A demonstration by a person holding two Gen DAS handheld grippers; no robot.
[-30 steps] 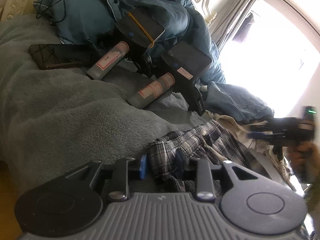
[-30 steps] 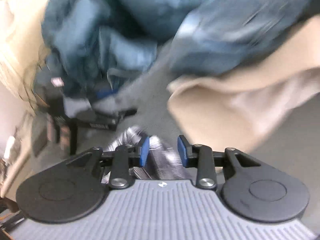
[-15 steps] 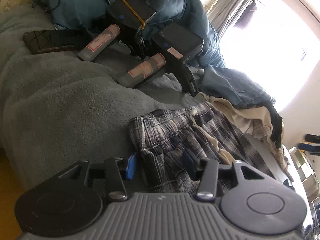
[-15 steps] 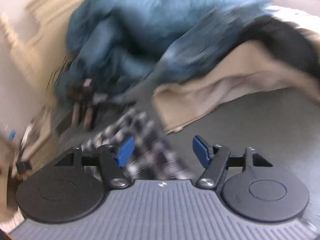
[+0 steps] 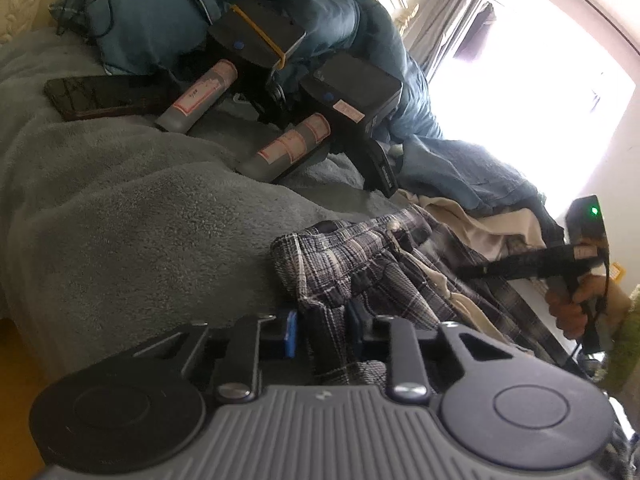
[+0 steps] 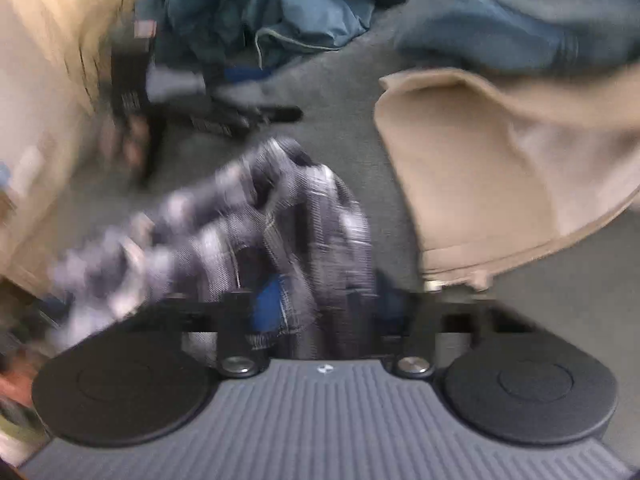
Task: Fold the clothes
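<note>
A dark plaid garment (image 5: 360, 264) lies crumpled on the grey fleece blanket (image 5: 120, 220). My left gripper (image 5: 322, 326) sits at its near edge; the jaws are closing and a fold of plaid cloth is pinched between the blue pads. The right wrist view is blurred by motion. There my right gripper (image 6: 326, 306) points steeply down at the plaid garment (image 6: 280, 216), its jaws closing with bunched cloth pressed between them. In the left wrist view the right gripper (image 5: 520, 266) reaches in from the right, held by a hand (image 5: 572, 308).
Two spare black grippers (image 5: 260, 40) (image 5: 352, 92) with grey handles and a dark phone (image 5: 104, 96) lie further back on the blanket. Blue bedding (image 5: 152, 24) is heaped behind them. A beige garment (image 6: 480, 160) lies right of the plaid one. A bright window (image 5: 540, 80) is at the right.
Both grippers' jaws opened wider half a second ago and have closed on the plaid cloth. The right gripper swung up and away, then came back down onto the garment.
</note>
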